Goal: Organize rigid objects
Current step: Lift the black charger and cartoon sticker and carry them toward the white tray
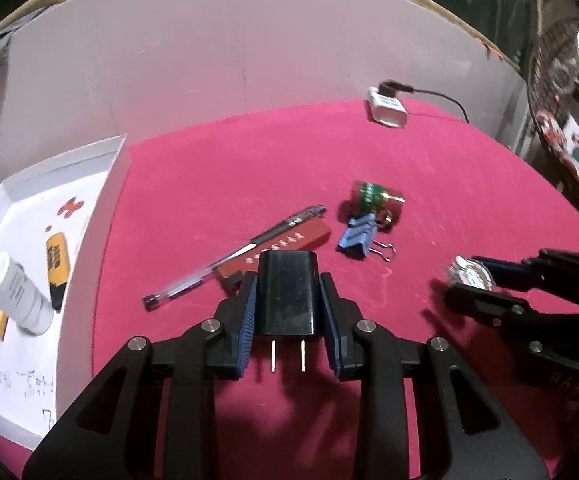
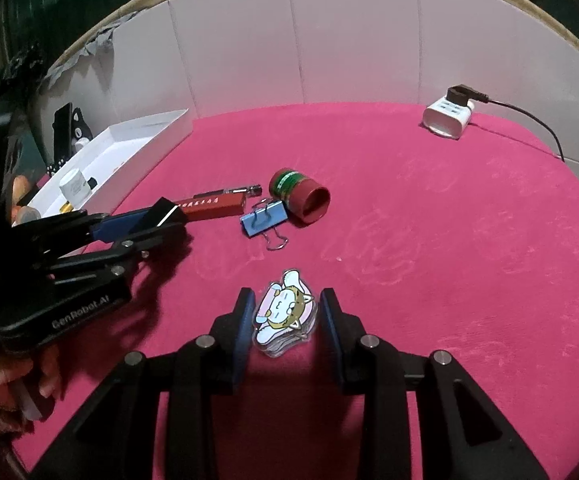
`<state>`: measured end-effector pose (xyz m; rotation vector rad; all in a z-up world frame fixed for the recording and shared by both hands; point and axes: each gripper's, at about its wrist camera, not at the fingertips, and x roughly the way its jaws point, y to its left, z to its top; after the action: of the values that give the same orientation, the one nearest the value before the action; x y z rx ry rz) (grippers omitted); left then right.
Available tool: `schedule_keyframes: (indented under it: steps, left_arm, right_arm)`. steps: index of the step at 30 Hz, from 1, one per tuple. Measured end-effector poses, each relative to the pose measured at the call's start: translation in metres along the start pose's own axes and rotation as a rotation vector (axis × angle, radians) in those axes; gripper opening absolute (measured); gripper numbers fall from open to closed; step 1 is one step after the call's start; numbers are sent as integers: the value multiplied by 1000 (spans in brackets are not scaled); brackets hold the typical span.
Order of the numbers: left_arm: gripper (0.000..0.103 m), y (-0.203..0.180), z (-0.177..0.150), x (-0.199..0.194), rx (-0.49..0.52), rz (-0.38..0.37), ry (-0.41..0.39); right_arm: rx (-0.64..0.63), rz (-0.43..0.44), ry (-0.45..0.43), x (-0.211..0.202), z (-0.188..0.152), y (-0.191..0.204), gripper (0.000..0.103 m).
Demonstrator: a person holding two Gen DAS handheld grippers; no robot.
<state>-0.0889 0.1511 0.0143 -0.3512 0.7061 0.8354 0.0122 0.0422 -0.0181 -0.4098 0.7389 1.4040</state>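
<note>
Only the left wrist view shows the pen (image 1: 233, 257) beside the red case (image 1: 285, 249).

White panel wall (image 2: 329, 40), pink tabletop (image 2: 449, 240)

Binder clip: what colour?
Light blue body with silver wire handles; the binder clip shows best in the right wrist view, beside the red-and-green tube.
</note>
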Motion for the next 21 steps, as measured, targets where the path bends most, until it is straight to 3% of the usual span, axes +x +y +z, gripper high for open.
schedule_keyframes:
  steps: [5,21]
  left_arm:
    - [29,11,-1,-12,-63,19,-59]
    - [29,16,-7,-42,-101,82,-221]
  right_arm:
    - [11,-20,-43,-9,-1,-1,33]
    - [17,-111,-255,-45,-6,0,33]
